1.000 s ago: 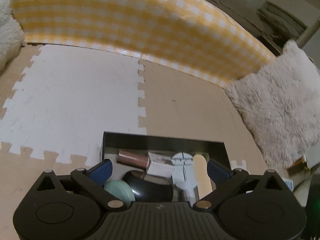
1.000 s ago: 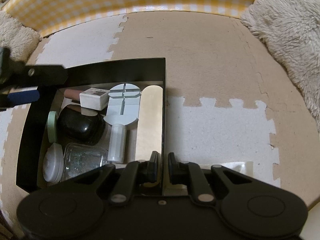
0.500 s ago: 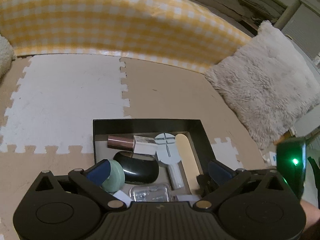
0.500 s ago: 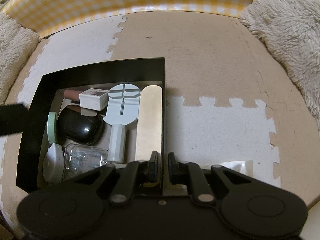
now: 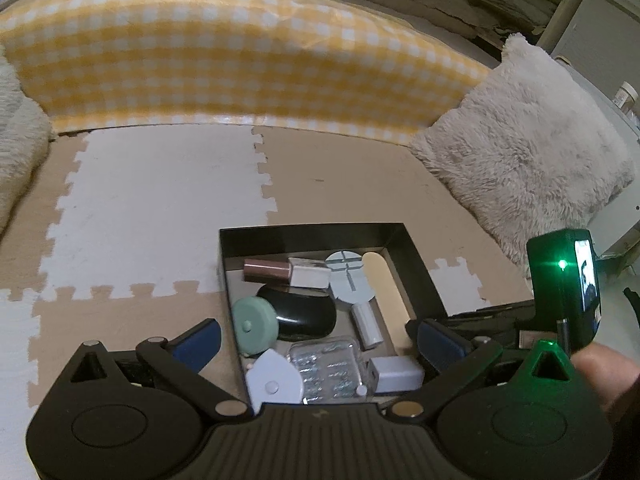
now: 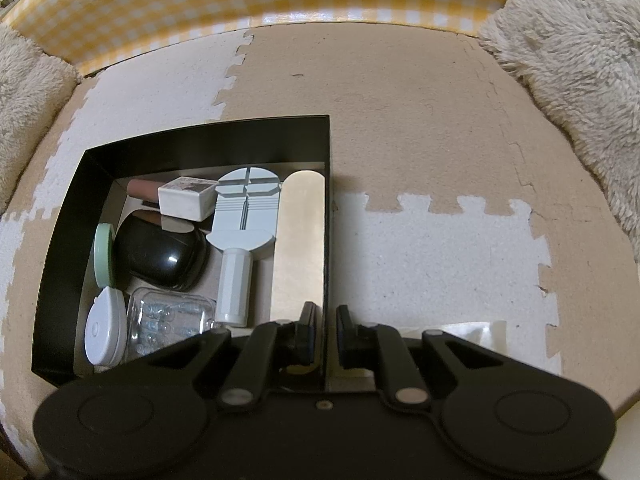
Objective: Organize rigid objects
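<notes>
So the black box (image 6: 208,136) sits on the foam mat floor (image 6: 420,120), straddling the seam between a white tile and a tan one, and it's packed: a black case (image 6: 160,256) in the middle, a mint disc (image 6: 103,256) on edge against the box's left wall, a white teardrop thing (image 6: 105,330) and a clear case (image 6: 168,320) at the near end, a pale blue tool-like gadget (image 6: 240,232), a beige stick (image 6: 300,240) along the right wall, and a white block (image 6: 186,198) over a brown tube (image 6: 142,189) at the far end. The right tool (image 6: 325,328) is pinching the box's right wall, pads pressed nearly together. The left tool (image 5: 316,340) hangs over the box's near end with its blue pads (image 5: 200,342) spread wide, holding nothing.
</notes>
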Tool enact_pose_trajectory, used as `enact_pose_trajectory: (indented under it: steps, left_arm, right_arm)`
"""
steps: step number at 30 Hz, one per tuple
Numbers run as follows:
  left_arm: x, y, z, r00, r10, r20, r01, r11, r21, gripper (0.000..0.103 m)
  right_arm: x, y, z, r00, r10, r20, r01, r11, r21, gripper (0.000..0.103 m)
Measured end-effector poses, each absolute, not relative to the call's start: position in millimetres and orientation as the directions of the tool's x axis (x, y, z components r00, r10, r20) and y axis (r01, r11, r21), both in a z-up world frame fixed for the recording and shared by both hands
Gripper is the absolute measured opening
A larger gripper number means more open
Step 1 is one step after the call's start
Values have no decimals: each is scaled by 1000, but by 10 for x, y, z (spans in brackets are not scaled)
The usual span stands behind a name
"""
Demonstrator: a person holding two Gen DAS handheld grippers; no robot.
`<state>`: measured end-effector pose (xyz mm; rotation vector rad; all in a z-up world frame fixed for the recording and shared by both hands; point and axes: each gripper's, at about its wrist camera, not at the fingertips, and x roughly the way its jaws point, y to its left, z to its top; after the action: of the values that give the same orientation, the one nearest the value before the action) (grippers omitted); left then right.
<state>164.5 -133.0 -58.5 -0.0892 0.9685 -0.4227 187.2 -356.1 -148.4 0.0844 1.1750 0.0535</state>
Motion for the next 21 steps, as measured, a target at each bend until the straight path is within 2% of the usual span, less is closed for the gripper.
enact_pose_trajectory:
  steps: [3,5,6,8,21]
  left_arm:
    - [1564,-1275,-549,504,-377,-777,309,919,-245,103]
    - [1518,-1231,-531,510,-372,-775,307,921,-240,103]
    - [1494,-1206,-522,514,-370,-774,305,922,-238,103]
    - [1449,-1156,-507,523,-362,-772,301,925,-231,103]
    - [1165,-935,-258,609,-331,-721,279,940,-197,103]
  right_arm:
    - [1876,-3587,-1483,383,99,-918,23,993,116,13]
    - [1874,-3580,-1478,376,98,-922,24,993,115,17]
    - [1868,-3566,-1471,373,92,-923,17,994,106,23]
    - [1846,-3547,-1439,379,95,-921,7,994,105,26]
    - [1458,-3518,-759,530,19,-848,55,997,57,46]
